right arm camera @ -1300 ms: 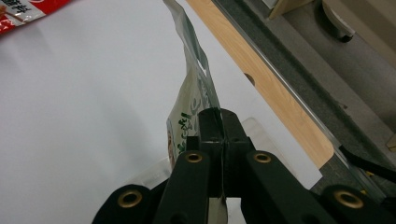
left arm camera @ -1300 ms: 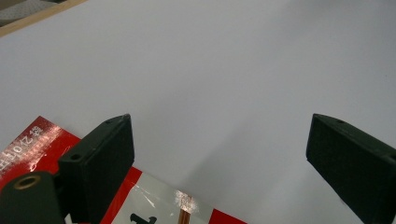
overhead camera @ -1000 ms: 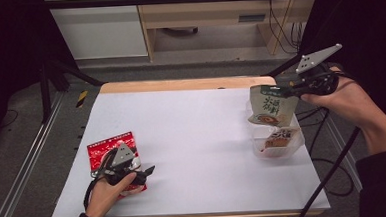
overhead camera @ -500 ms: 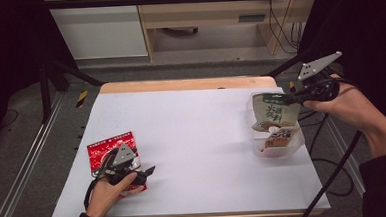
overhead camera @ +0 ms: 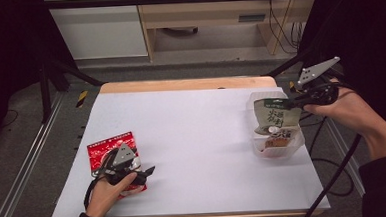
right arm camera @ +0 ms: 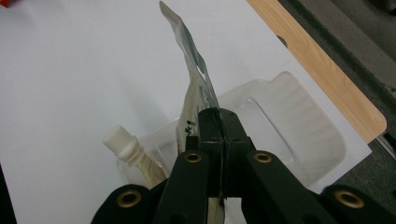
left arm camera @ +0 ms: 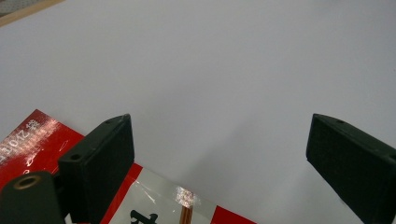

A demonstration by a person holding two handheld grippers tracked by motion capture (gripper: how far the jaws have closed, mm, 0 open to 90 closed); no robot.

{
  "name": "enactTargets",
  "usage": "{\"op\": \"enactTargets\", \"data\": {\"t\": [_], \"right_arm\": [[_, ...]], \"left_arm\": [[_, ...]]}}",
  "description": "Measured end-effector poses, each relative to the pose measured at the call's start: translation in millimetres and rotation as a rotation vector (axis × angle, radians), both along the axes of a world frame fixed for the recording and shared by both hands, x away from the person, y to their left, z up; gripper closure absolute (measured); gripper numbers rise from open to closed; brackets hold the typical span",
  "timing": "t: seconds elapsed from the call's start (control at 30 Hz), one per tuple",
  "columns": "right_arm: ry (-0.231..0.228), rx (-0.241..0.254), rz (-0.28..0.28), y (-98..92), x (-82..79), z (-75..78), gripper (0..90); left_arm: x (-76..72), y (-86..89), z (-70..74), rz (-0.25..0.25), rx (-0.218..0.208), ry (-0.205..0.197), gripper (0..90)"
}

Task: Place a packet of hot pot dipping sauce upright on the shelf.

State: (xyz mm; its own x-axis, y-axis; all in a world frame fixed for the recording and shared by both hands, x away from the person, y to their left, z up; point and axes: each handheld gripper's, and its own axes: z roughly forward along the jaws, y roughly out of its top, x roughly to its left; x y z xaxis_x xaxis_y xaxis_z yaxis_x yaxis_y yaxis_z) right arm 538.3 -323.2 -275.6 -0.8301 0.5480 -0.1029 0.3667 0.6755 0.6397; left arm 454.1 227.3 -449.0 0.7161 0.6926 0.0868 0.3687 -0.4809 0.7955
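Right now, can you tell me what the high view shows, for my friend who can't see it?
The right gripper pinches a green snack pouch by its edge, hanging it over a clear plastic tray at the right of a white table. At the left, the left gripper rests open on a red packet.

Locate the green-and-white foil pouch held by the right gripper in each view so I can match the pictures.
High view: the green-and-white foil pouch hangs at the right, clamped by the right gripper, its lower end in the clear plastic tray.
Right gripper view: the pouch rises edge-on from the shut jaws, centre frame.
Left gripper view: not in it.
Shared landmark: the clear plastic tray under the pouch.
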Motion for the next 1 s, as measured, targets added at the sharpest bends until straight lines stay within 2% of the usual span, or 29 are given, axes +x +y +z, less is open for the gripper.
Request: {"op": "enactTargets", "data": {"t": [0.3, 0.67, 0.83, 1.0], "right_arm": [[0.017, -0.003, -0.003, 2.1, 1.1, -11.5, 89.2], [0.055, -0.030, -0.009, 3.8, 1.3, -31.4, 88.4], [0.056, -0.021, -0.020, 1.0, 1.0, -33.8, 88.2], [0.066, -0.040, -0.028, -2.1, -0.2, -37.2, 86.7]], "left_arm": [[-0.2, 1.3, 0.9, 0.004, -0.005, -0.002, 7.5], [-0.9, 1.0, 1.2, -0.001, -0.004, -0.001, 7.5], [-0.7, 0.7, 0.8, -0.003, 0.000, 0.002, 7.5], [-0.7, 0.8, 0.9, -0.003, -0.002, 0.002, 7.5]]}}
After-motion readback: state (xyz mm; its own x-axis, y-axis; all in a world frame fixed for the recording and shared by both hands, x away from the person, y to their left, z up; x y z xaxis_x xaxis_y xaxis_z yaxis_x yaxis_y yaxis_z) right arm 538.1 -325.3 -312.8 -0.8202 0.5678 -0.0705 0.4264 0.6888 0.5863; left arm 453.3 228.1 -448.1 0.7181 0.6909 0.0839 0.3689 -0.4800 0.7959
